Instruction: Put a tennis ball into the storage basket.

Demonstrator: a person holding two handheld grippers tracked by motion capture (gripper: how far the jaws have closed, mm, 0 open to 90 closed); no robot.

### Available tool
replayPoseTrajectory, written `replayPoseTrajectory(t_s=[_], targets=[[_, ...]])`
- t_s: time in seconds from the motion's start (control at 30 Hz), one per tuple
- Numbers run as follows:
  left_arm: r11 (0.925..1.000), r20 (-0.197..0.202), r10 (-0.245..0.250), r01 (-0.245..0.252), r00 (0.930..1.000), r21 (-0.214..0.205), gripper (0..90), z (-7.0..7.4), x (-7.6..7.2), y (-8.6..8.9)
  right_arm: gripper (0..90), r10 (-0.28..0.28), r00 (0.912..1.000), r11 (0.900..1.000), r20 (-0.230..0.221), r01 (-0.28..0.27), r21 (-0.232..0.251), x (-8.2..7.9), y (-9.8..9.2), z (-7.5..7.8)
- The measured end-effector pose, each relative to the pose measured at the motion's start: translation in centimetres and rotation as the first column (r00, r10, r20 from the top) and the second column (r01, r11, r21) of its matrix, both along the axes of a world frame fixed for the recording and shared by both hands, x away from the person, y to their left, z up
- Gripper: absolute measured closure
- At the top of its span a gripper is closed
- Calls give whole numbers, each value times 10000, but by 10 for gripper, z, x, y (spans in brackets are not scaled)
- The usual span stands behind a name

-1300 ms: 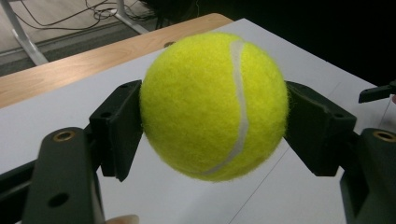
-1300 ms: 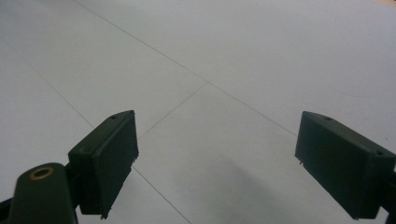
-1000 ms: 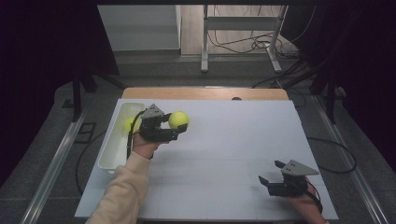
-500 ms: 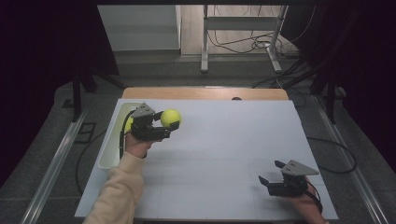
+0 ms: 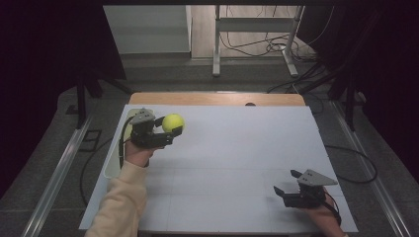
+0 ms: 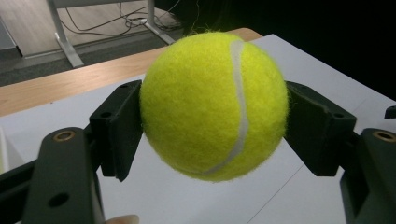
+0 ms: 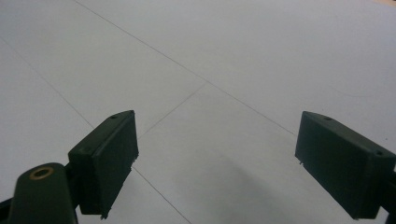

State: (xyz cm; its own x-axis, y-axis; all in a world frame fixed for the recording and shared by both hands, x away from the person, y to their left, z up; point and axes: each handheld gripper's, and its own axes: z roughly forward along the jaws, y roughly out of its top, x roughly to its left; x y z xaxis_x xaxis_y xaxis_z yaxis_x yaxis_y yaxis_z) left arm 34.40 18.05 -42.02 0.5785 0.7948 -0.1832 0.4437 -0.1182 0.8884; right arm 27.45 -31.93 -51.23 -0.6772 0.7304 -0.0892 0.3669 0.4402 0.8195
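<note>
White-topped table (image 5: pixel 222 163) with wooden far edge; white bin (image 5: pixel 114 165) on its left

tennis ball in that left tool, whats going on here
A person holds a two-jaw tool in each hand at a white table. The left tool is clamped on a yellow tennis ball, one jaw on each side, and holds it off the table near a white bin at the left edge. The right tool sits low over the near right corner, jaws open with nothing between them.
</note>
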Motion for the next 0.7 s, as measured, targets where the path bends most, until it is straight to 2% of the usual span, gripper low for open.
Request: replayPoseTrajectory(t_s=[0.7], targets=[[9956,4,900,-899,9959,-261,261,1,-7,37,136,-15,10000,10000,-3,15,-22,0,0,0]])
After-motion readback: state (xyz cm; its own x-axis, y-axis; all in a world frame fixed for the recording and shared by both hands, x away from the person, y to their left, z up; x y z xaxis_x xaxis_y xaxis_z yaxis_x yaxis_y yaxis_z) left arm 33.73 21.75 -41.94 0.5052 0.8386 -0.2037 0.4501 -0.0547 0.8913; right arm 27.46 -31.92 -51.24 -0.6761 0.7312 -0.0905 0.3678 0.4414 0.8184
